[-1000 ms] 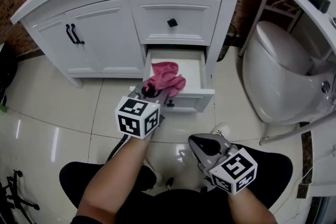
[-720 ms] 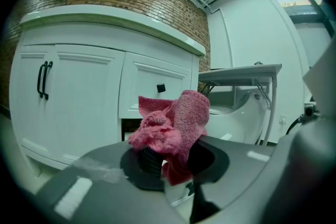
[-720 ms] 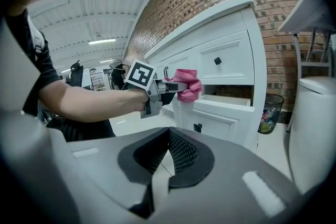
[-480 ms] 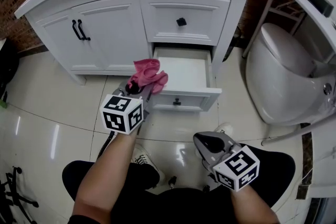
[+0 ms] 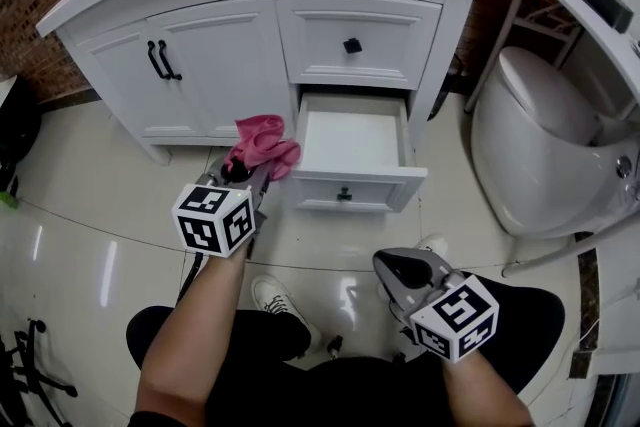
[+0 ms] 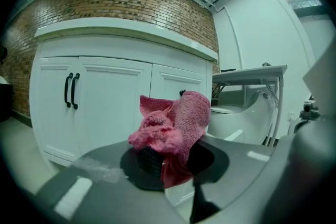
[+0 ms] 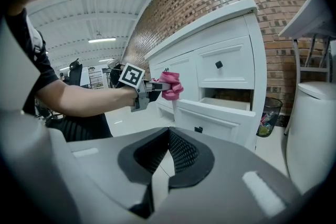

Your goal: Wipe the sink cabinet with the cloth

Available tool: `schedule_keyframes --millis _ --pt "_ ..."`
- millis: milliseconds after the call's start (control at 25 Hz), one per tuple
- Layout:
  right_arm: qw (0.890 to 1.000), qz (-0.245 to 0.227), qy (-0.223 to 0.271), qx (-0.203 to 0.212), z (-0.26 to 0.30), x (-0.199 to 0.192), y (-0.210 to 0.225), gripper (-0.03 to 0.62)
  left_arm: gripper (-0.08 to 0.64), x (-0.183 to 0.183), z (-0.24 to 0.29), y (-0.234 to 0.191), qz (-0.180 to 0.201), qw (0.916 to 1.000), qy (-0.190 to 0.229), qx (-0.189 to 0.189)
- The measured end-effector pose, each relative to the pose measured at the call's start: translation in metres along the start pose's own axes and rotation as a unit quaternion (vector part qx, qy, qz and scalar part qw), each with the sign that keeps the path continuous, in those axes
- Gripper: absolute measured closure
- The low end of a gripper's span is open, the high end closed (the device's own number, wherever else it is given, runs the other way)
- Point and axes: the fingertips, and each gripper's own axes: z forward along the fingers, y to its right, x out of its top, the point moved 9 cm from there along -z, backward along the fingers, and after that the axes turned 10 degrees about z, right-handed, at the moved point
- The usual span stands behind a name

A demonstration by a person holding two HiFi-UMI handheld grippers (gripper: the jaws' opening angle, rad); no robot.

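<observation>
The left gripper (image 5: 243, 177) pinches the bunched pink cloth (image 5: 262, 144) in its jaws just before the white sink cabinet (image 5: 215, 65), beside the open drawer (image 5: 355, 140), seemingly poised to wipe, while the right gripper (image 5: 397, 267), jaws pressed together on nothing, hangs idle near the lap.

A pink knitted cloth (image 5: 262, 144) is held bunched and crumpled between the fingers (image 6: 148, 161) of the left gripper (image 5: 243, 173), its folds standing up above them and one end hanging down between them. It is carried clear of the floor, just in front of the sink cabinet (image 5: 220, 65), to the left of the lower drawer (image 5: 352, 147). The cabinet is white and is set against a brick wall. Two doors (image 5: 190, 75) with black handles are shut, the upper drawer (image 5: 358, 42) with its black knob is shut, and the lower drawer is pulled out.
</observation>
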Motion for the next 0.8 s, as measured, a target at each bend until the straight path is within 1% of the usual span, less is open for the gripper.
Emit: schedule_keyframes --millis 160,320,440,560,800 --pt "0.999 -0.002 0.032 -0.006 -0.01 0.009 -0.008 0.584 0.469 0.011 -0.01 0.005 -0.01 0.9997 0.014 -0.015" --pt "0.998 0.001 0.053 -0.018 -0.021 0.016 -0.006 0.584 0.469 0.023 -0.028 0.018 -0.025 0.9987 0.019 -0.041" --pt "0.998 0.007 0.057 -0.031 -0.03 0.02 -0.002 0.584 0.469 0.026 -0.047 0.037 -0.027 0.9967 0.011 -0.075" --pt "0.997 0.007 0.064 -0.034 -0.039 0.025 -0.004 0.584 0.469 0.021 -0.068 0.06 -0.018 0.9935 -0.006 -0.112" --pt "0.998 -0.007 0.057 -0.038 -0.057 0.026 -0.018 0.584 0.469 0.004 -0.102 0.104 -0.005 0.988 -0.025 -0.152"
